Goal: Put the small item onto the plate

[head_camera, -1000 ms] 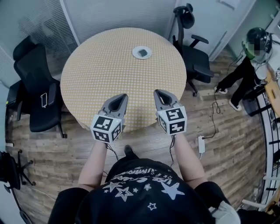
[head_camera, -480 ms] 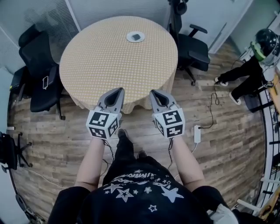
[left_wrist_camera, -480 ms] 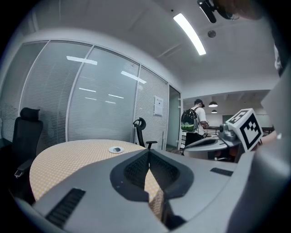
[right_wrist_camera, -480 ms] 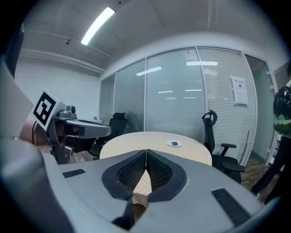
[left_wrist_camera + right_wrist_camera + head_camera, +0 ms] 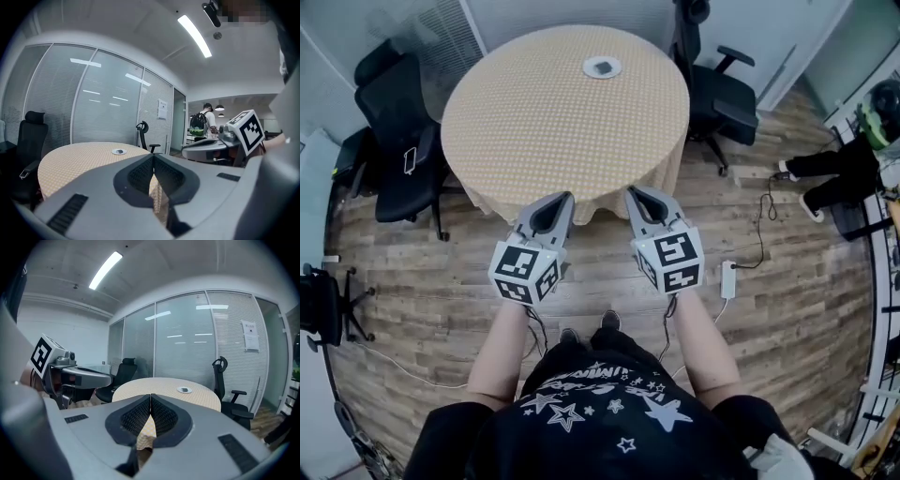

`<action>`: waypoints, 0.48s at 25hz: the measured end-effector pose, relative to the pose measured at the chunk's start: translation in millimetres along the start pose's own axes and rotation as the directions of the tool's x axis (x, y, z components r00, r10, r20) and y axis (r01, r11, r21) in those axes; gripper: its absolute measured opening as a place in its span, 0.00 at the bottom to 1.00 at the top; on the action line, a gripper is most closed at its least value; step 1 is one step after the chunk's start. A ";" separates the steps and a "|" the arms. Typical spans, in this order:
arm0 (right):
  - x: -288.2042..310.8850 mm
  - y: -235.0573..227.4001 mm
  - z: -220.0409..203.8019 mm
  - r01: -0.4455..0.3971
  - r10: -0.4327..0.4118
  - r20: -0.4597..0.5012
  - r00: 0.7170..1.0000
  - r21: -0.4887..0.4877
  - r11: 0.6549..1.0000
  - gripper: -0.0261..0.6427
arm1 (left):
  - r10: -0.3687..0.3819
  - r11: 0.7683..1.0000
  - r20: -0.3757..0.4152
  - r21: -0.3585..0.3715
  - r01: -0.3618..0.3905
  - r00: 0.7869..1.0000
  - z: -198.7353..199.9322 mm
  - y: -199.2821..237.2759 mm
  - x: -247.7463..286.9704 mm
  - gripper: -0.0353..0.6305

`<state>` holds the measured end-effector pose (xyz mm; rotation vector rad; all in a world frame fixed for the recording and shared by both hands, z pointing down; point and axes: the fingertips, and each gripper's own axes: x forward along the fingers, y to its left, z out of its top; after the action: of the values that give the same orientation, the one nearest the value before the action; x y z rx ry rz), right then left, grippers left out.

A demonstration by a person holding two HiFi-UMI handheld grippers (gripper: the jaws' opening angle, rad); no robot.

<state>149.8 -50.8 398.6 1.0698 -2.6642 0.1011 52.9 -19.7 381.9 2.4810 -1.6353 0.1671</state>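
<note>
Our left hand-held gripper [image 5: 563,197] and right hand-held gripper [image 5: 634,193], both with jaws closed on nothing, at the near edge of the round worktop [image 5: 553,112], small item [image 5: 603,67] lying on the plate [image 5: 590,68] at its far side (well apart from us).

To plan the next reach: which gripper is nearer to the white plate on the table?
Right, only slightly. The right gripper and left gripper both hover at the table's near edge; the plate sits across it, roughly between them.
</note>
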 end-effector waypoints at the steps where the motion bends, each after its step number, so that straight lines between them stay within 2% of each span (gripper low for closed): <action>1: -0.6 4.7 1.3 0.003 -0.003 -0.001 1.000 -0.005 1.000 0.08 | -0.005 1.000 0.001 -0.002 0.005 1.000 -1.4 0.9 -4.4 0.06; 7: -9.3 37.5 7.9 0.032 -0.032 -0.001 0.999 -0.019 0.999 0.08 | -0.044 0.999 0.009 0.001 0.044 0.999 -5.2 3.6 -35.4 0.06; 12: -13.5 84.6 10.3 0.024 -0.024 -0.002 1.000 -0.014 1.000 0.08 | -0.073 0.997 0.012 0.001 0.073 0.997 -9.4 13.4 -69.0 0.06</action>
<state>98.7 17.9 388.0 1.0965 -2.6450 0.0782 13.4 39.1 379.6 2.5425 -1.5461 0.1430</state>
